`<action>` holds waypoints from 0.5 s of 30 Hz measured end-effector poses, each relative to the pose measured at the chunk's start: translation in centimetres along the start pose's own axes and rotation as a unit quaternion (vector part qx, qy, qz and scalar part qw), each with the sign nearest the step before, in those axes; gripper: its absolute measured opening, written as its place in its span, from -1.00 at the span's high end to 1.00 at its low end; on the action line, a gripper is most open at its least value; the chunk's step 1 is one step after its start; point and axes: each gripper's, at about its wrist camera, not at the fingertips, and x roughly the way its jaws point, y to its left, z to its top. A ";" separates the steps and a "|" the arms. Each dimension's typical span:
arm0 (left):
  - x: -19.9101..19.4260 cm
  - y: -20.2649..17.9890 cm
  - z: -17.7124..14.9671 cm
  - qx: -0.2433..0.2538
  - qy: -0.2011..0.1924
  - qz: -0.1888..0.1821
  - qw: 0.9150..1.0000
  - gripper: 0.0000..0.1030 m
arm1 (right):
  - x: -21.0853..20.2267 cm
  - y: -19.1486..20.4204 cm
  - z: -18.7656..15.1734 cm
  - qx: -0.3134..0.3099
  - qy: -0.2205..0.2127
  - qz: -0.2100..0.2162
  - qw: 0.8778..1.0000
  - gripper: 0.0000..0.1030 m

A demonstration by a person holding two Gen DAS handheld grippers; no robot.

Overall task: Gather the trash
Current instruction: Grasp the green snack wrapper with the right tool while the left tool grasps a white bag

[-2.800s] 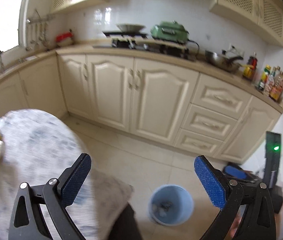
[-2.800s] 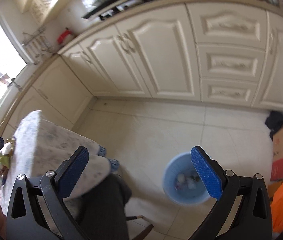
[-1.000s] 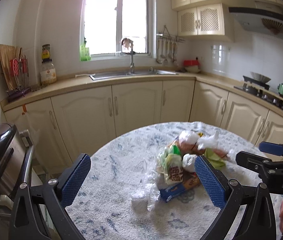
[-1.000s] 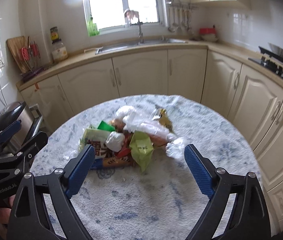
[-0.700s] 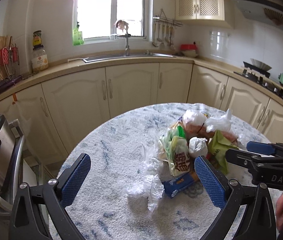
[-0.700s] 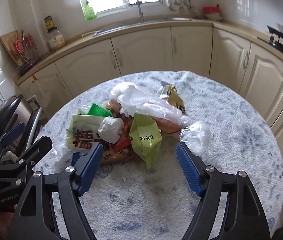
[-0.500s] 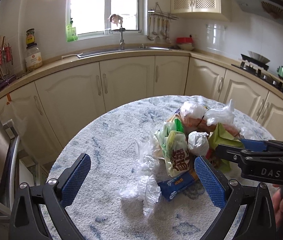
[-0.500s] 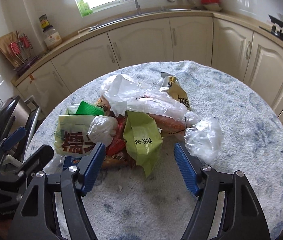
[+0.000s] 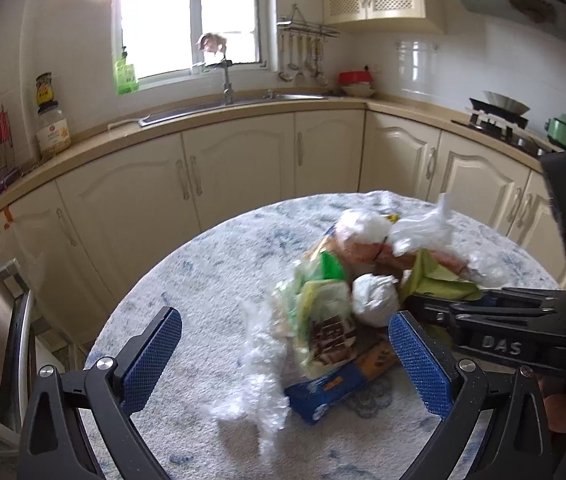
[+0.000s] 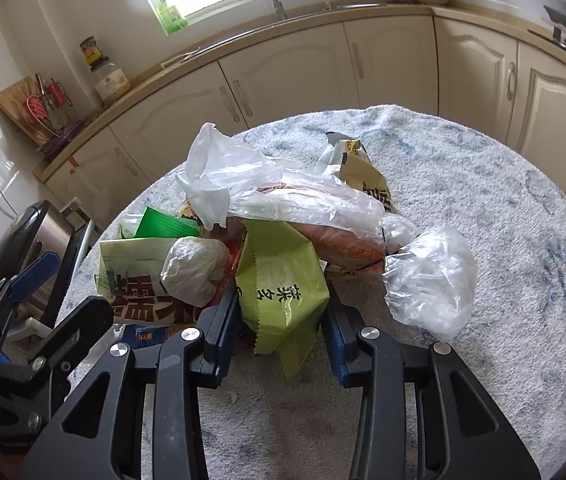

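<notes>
At centre frame the right gripper (image 10: 281, 322) has just been closing around the lime-green packet (image 10: 281, 284); left gripper (image 9: 283, 360) gapes wide, holding nothing

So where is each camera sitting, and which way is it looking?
Left wrist: on the left tongs, open, looking down at the trash pile; right tongs and a bit of hand show.
Right wrist: on the right tongs, just closing round the green wrapper; left tongs show.
Both share the pile, table and window.
</notes>
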 end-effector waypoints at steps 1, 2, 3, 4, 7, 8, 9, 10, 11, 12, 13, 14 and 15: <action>0.1 -0.3 0.1 0.003 -0.001 -0.006 1.000 -0.99 | 0.1 -0.1 0.1 0.000 0.000 0.001 1.000 0.24; 0.0 -0.5 -0.1 0.005 -0.002 -0.010 1.000 -0.99 | 0.1 -0.2 0.2 0.000 0.001 0.004 1.000 0.24; 0.2 -0.6 0.0 0.006 -0.003 -0.014 1.000 -0.98 | 0.2 -0.2 0.3 -0.002 0.001 0.007 1.000 0.26; 0.4 -0.7 0.0 0.006 -0.001 -0.018 1.000 -0.97 | 0.1 -0.2 0.3 -0.006 0.000 0.009 1.000 0.35; 0.3 -1.4 -0.8 0.004 0.002 -0.031 0.999 -0.94 | -0.6 -0.4 -0.1 -0.017 -0.004 0.008 1.000 0.44; 0.6 -1.5 -0.8 0.005 0.005 -0.037 0.999 -0.94 | -0.9 -0.7 -0.4 -0.017 -0.005 0.005 1.000 0.44; 0.6 -1.7 -0.8 0.007 0.007 -0.038 0.999 -0.94 | -1.3 -1.1 -0.6 -0.013 -0.007 0.005 1.000 0.44; 1.0 -2.0 -0.7 0.012 0.010 -0.041 0.999 -0.94 | -1.5 -1.3 -0.7 -0.011 -0.009 0.007 1.000 0.44; 1.1 -2.6 -0.9 0.013 0.013 -0.047 0.999 -0.94 | -1.9 -1.7 -0.9 -0.009 -0.011 0.005 1.000 0.44; 1.2 -3.1 -0.8 0.011 0.016 -0.051 0.998 -0.93 | -2.1 -1.9 -1.0 -0.009 -0.012 0.001 1.000 0.44; 1.8 -3.1 -0.6 0.008 0.022 -0.057 0.998 -0.92 | -2.5 -2.3 -1.2 -0.008 -0.014 -0.003 1.000 0.44; 2.2 -3.5 -0.7 0.005 0.027 -0.058 0.998 -0.88 | -2.7 -2.6 -1.3 -0.007 -0.015 -0.005 1.000 0.44; 2.7 -3.6 -0.5 0.005 0.030 -0.057 0.998 -0.88 | -3.0 -3.0 -1.5 -0.004 -0.017 -0.011 1.000 0.44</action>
